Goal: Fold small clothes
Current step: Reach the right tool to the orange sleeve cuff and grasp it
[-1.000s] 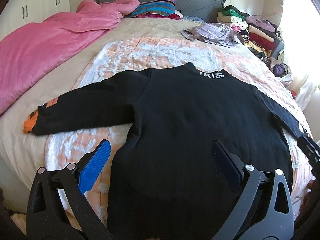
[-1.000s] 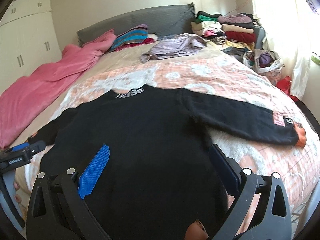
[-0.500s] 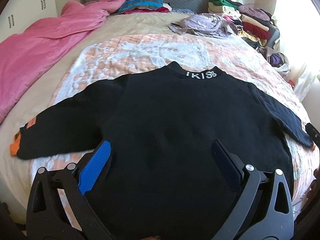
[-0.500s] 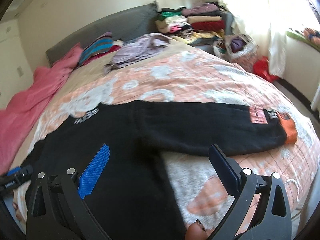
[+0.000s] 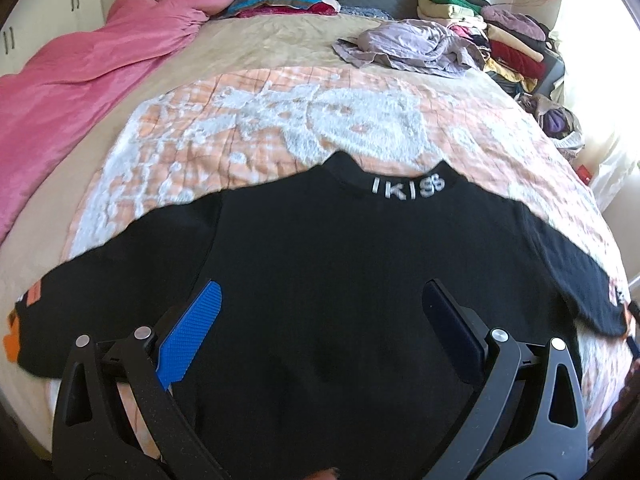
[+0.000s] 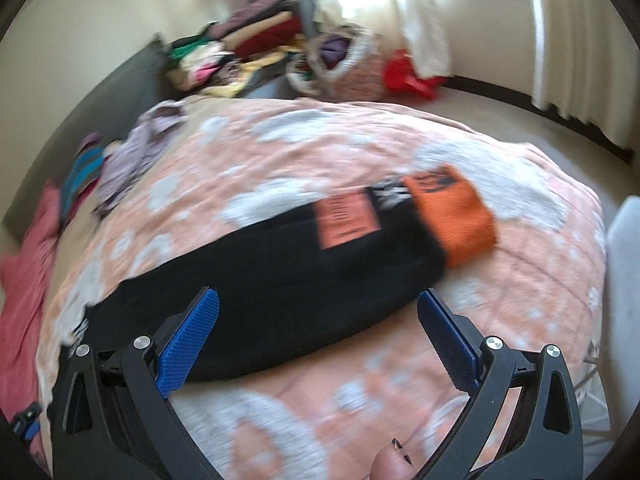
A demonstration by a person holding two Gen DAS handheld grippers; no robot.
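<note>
A black sweatshirt lies flat on the bed, collar with white letters away from me, both sleeves spread out. My left gripper hovers open over its body, nothing between the fingers. In the right wrist view the sweatshirt's right sleeve runs across the blanket and ends in an orange cuff beside an orange patch. My right gripper is open just above the sleeve's middle, holding nothing. The picture there is blurred by motion.
An orange and white blanket covers the bed. A pink quilt lies left, a lilac garment and stacked clothes at the far right. A basket stands on the floor beyond the bed's edge.
The right gripper has swung right along the sleeve toward the orange cuff. The left gripper has shifted right and now sits centred over the sweatshirt's body. Both stayed open.
</note>
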